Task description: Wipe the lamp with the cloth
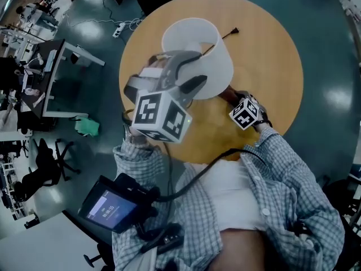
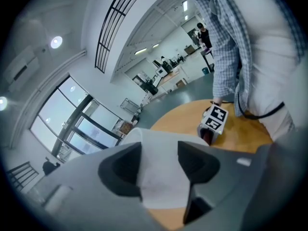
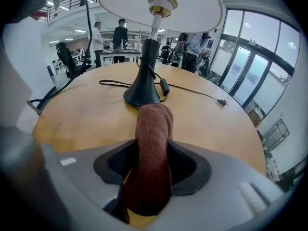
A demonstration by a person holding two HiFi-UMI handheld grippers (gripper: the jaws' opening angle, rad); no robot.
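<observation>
A lamp with a white shade (image 1: 197, 49) stands in the middle of a round wooden table (image 1: 271, 66). My left gripper (image 1: 194, 71) is at the shade's left side, jaws open, and the shade's white wall (image 2: 163, 177) fills the gap between them. My right gripper (image 1: 237, 101) is low at the shade's right, close to the tabletop. It is shut on a folded reddish-brown cloth (image 3: 151, 148) that sticks out past the jaws toward the lamp's black base (image 3: 141, 93). The underside of the shade (image 3: 159, 4) hangs above it.
The lamp's black cord and plug (image 3: 219, 101) lie across the far side of the table. On the floor are a power strip (image 1: 118, 31), a desk (image 1: 56, 78) and an office chair (image 1: 45, 168). People (image 3: 120, 32) stand in the background.
</observation>
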